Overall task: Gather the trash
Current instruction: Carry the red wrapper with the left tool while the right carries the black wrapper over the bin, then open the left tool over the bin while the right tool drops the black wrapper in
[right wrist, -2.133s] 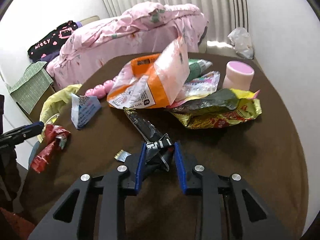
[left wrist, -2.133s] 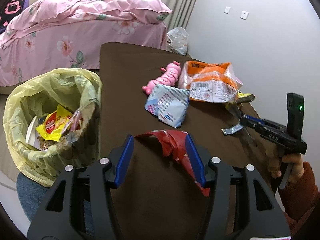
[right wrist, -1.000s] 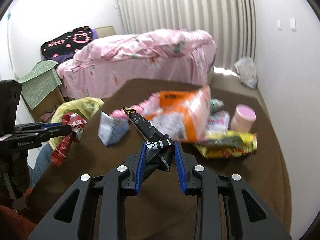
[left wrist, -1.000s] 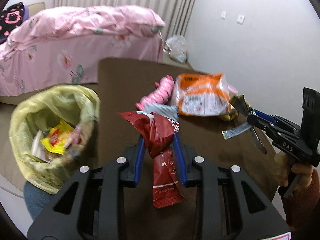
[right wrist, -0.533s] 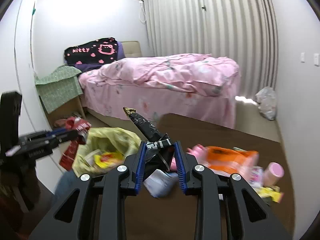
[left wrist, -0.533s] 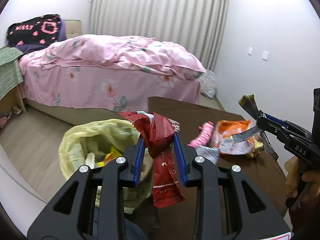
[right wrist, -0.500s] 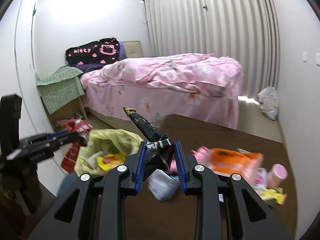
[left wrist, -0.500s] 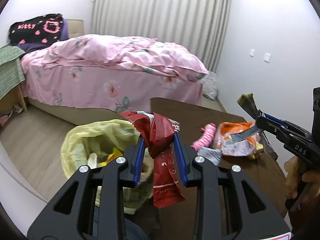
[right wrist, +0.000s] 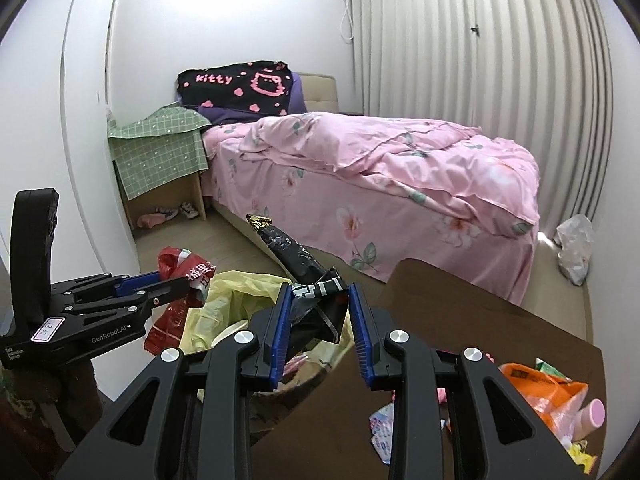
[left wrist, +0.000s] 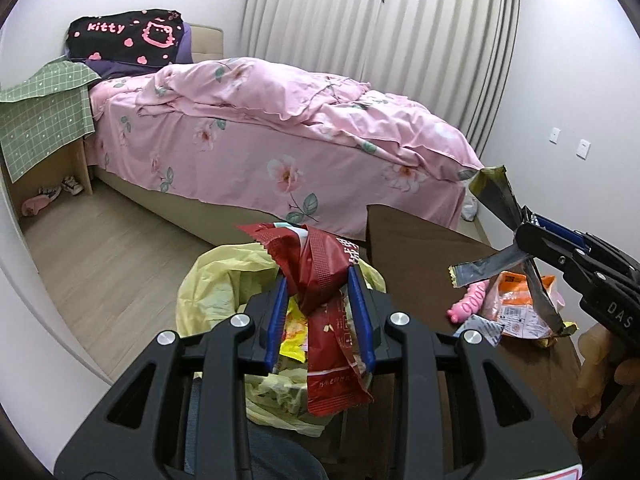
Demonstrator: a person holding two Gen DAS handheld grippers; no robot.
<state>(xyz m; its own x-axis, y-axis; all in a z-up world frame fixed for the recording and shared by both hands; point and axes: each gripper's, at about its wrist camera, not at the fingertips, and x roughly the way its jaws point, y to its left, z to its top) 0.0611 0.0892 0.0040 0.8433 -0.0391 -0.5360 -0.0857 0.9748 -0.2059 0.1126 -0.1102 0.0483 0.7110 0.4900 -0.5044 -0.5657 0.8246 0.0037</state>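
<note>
My left gripper (left wrist: pixel 318 286) is shut on a red snack wrapper (left wrist: pixel 320 264) and holds it over the yellow trash bag (left wrist: pixel 212 280). My right gripper (right wrist: pixel 316 300) is shut on a black and silver wrapper (right wrist: pixel 288 252) and holds it above the same bag (right wrist: pixel 240 292). In the left wrist view the right gripper (left wrist: pixel 524 236) shows at the right over the brown table (left wrist: pixel 408 248). In the right wrist view the left gripper (right wrist: pixel 188 278) shows at the left with the red wrapper (right wrist: pixel 180 276).
On the table lie an orange bag (left wrist: pixel 516 308), a pink toy (left wrist: pixel 468 304), a small blue and white packet (left wrist: pixel 480 328) and a pink cup (right wrist: pixel 592 412). A pink bed (left wrist: pixel 280 132) stands behind. The trash bag holds a yellow wrapper (left wrist: pixel 292 340).
Both grippers have lifted and swung left from the table to over the trash bag, each still holding its wrapper. The left gripper closed on the red wrapper about two seconds ago.
</note>
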